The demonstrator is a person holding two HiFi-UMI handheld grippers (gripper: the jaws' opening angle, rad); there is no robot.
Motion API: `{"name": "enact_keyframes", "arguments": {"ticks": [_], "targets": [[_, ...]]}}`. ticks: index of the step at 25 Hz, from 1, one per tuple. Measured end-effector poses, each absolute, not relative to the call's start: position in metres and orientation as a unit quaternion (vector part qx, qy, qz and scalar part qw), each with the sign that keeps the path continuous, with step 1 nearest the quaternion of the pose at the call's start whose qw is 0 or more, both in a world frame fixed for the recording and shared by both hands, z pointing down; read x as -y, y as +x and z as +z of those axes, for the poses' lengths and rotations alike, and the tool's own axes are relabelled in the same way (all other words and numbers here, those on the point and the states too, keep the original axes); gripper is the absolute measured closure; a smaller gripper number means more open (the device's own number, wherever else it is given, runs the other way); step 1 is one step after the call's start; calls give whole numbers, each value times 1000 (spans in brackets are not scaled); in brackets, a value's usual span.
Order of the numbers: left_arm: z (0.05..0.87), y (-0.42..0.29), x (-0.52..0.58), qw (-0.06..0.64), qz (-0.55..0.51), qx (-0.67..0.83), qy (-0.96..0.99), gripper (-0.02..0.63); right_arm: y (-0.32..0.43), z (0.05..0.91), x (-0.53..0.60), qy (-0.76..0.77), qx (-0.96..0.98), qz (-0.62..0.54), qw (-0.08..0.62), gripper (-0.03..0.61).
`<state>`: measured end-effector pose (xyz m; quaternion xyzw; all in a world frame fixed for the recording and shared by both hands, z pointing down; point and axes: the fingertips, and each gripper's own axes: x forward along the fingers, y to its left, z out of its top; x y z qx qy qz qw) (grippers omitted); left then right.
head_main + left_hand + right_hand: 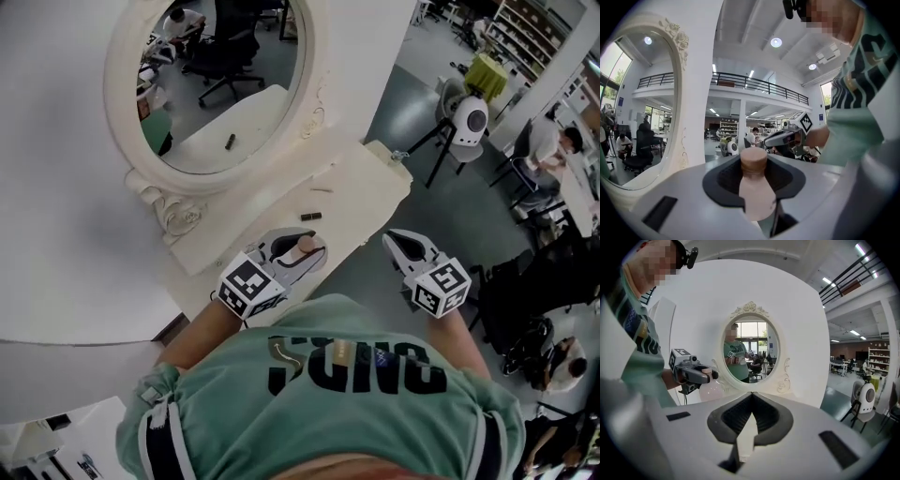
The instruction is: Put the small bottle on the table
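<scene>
oval mirror (122, 94): ahead of the left tongs and off to their left, standing at the back of the white tabletop (375, 187); its carved frame fills the left edge of the left gripper view.
left tongs (298, 258): held over the near edge of the tabletop, clamped on the small bottle (757, 192); the dark pads sit on either side of its neck.
small bottle: pale pink, between the left tongs' pads, upright. its tan cap (753, 161) stands above the pads and its rounded body hangs below them. its base is hidden, so contact with the tabletop cannot be told.
dark piece (310, 217): a small object lying flat on the tabletop just ahead of the left tongs, apart from them.
thin stick (322, 190): lies on the tabletop further ahead of the left tongs, beyond the dark piece.
green shirt (328, 394): the person's chest, behind and between both tongs.
right tongs (751, 420): off the tabletop's right corner, beside the left tongs and apart from them; pads closed together with nothing between them.
white device (469, 122): round-headed, on a dark stand on the floor, well ahead of the right tongs and to their right.
</scene>
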<state>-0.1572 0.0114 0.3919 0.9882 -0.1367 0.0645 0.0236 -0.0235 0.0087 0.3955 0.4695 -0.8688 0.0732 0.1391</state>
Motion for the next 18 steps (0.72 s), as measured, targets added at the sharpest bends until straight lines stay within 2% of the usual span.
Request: {"name": "enact_keyframes", "arguments": {"ticks": [9,18], "targets": [[413,-162,39,47,72,158,984,479,-33,416,54,439,882,88,148,584],[414,-110,105,56,84,232,967,479,14,434,140,365,917,98,129,584]]}}
